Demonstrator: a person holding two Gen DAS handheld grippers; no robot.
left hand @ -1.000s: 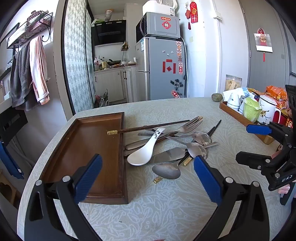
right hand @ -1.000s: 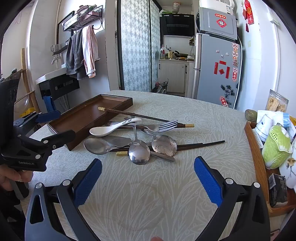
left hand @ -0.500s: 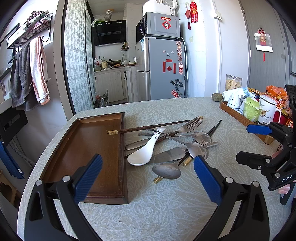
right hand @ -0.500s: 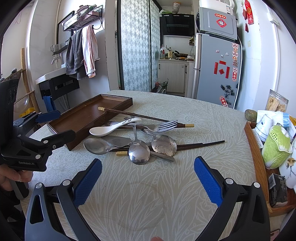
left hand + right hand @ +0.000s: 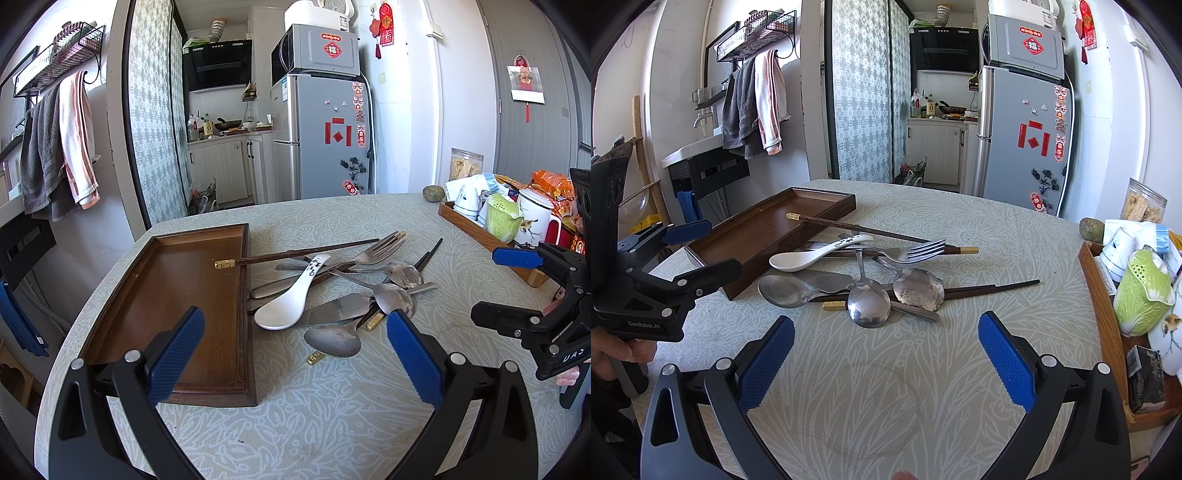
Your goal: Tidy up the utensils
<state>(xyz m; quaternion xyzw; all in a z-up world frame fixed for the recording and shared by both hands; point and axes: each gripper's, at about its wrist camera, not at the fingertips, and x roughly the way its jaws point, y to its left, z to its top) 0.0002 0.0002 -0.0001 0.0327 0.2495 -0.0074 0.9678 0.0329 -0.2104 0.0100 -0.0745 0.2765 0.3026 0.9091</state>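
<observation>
Nothing has moved since the earlier frames: the utensil pile (image 5: 340, 291) lies as it did on the table (image 5: 923, 387), just ahead of both grippers and touching the near-empty wooden tray (image 5: 166, 302), over whose rim one chopstick (image 5: 295, 254) leans. Left gripper (image 5: 295, 354) and right gripper (image 5: 886, 354) hover with jaws wide, holding nothing. Risk: the pieces overlap, so lifting the white spoon (image 5: 291, 299) may drag or scatter the neighbouring metal spoons (image 5: 868, 302)
</observation>
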